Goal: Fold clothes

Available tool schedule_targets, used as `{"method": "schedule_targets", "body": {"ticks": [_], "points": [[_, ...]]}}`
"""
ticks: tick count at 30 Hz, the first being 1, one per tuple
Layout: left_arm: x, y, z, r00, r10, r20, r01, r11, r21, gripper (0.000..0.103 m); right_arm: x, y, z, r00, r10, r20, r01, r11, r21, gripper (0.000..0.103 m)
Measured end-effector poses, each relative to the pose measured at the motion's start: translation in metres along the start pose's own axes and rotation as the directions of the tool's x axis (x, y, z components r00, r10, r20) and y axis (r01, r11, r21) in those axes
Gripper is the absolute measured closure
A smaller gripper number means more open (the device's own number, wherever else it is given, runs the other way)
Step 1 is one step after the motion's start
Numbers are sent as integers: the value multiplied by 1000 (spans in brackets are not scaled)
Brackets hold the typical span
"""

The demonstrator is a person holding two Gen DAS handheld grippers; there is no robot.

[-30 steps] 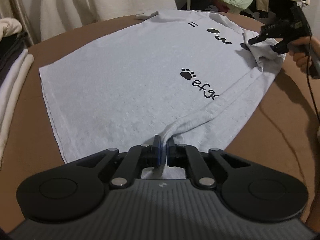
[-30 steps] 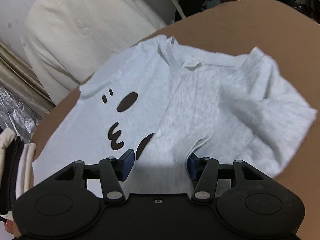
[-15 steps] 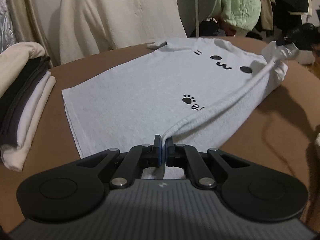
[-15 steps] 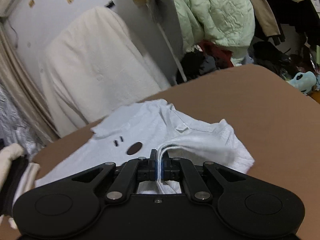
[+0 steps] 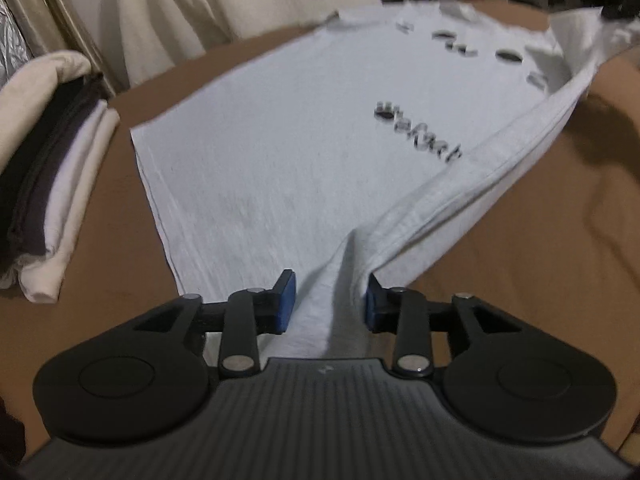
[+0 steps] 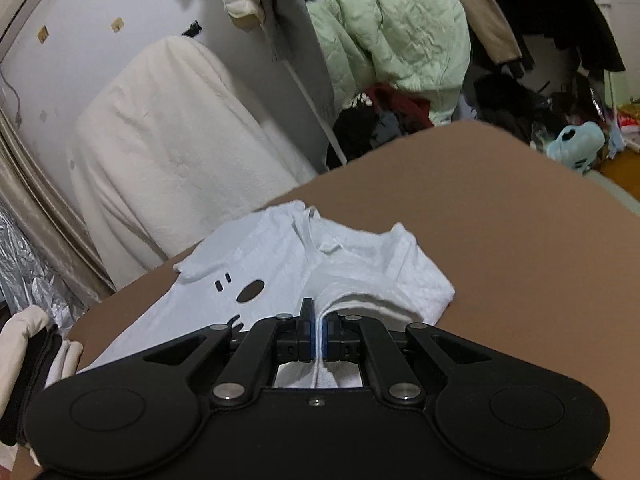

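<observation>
A pale grey T-shirt (image 5: 256, 168) with a black face and paw print lies spread on the brown table (image 5: 540, 248). Its right side is folded up into a raised ridge that runs from my left gripper to the far right corner. My left gripper (image 5: 329, 302) has its jaws opening; the hem of that ridge lies loose between the blue pads (image 5: 286, 300), which do not press on it. In the right wrist view my right gripper (image 6: 318, 336) is shut on a lifted fold of the T-shirt (image 6: 320, 264) near the collar and sleeve.
A stack of folded clothes (image 5: 44, 168), cream, dark and white, sits at the table's left edge. Behind the table stand a white-draped shape (image 6: 172, 140) and hanging coats, among them a green jacket (image 6: 392, 48). Bare brown table (image 6: 500, 240) stretches to the right of the shirt.
My left gripper was pinching the hem and has now spread its jaws and let it go. My right gripper closed on the shirt's upper fold and lifted it.
</observation>
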State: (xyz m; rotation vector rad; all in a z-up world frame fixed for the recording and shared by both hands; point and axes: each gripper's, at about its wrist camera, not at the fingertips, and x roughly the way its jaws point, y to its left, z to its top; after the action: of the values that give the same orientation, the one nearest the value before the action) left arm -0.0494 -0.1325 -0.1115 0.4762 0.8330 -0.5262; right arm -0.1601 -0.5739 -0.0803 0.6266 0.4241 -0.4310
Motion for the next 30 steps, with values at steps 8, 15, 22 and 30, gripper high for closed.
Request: {"method": "schedule_targets", "body": {"ticks": [8, 15, 22, 30], "points": [[19, 3, -9, 995, 28, -92, -30, 999, -18, 91, 6, -8, 0, 998, 46, -49, -44, 998, 37, 98], [-24, 5, 0, 988, 86, 128, -82, 996, -29, 95, 38, -19, -1, 981, 61, -185, -45, 995, 87, 97], [-13, 13, 1, 992, 84, 94, -77, 993, -85, 91, 66, -21, -10, 952, 87, -293, -44, 988, 150, 58], [-15, 19, 0, 988, 100, 120, -89, 992, -93, 97, 93, 12, -27, 956, -46, -289, 19, 995, -98, 98]]}}
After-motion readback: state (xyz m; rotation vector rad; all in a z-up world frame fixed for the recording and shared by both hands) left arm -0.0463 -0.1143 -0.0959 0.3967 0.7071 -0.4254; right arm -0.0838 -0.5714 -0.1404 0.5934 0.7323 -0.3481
